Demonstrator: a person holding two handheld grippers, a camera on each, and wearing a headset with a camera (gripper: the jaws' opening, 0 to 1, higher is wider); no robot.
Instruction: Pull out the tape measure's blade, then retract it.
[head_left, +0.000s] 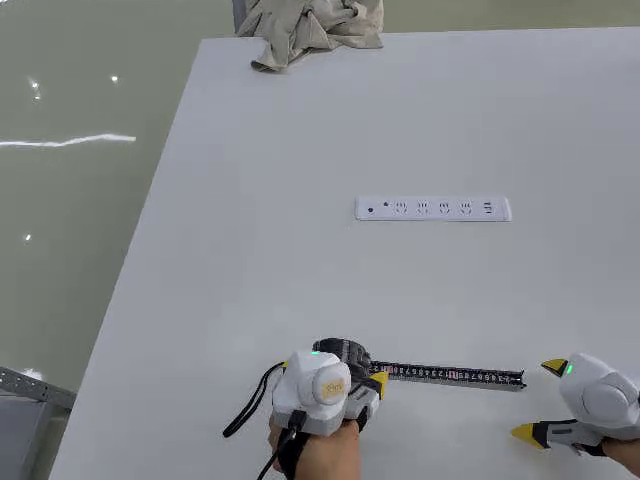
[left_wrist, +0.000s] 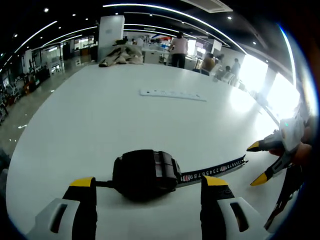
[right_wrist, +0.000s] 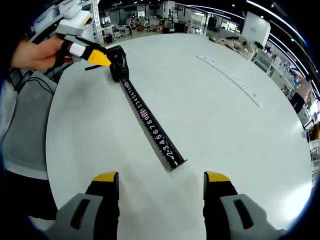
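Left gripper (left_wrist: 148, 182): nearest the head camera, at the table's near edge and held in a hand (head_left: 320, 452). Its jaws stand wide apart, one on each side of the tape measure's case, and neither presses on it.
Tape measure (head_left: 345, 355): a black case lying on the white table (head_left: 300, 200), between the left gripper's yellow tips.
Blade (head_left: 450, 376): drawn out of the case and lying flat on the table, running off to the person's right. It is dark, with printed numbers.
Blade end (right_wrist: 175, 162): rests on the table, just ahead of the right gripper's jaws and apart from both.
Right gripper (right_wrist: 161, 176): past the free end of the blade, on the far side from the case. Its jaws are spread and hold nothing.
Strap (head_left: 250, 405): a black cord leaving the case on the side opposite the blade and looping on the table.
Power strip (head_left: 432, 208): white, lying beyond the tape measure and well apart from it, roughly parallel to the blade.
Cloth (head_left: 310, 30): crumpled and beige, far beyond the tape measure at the table's far edge.
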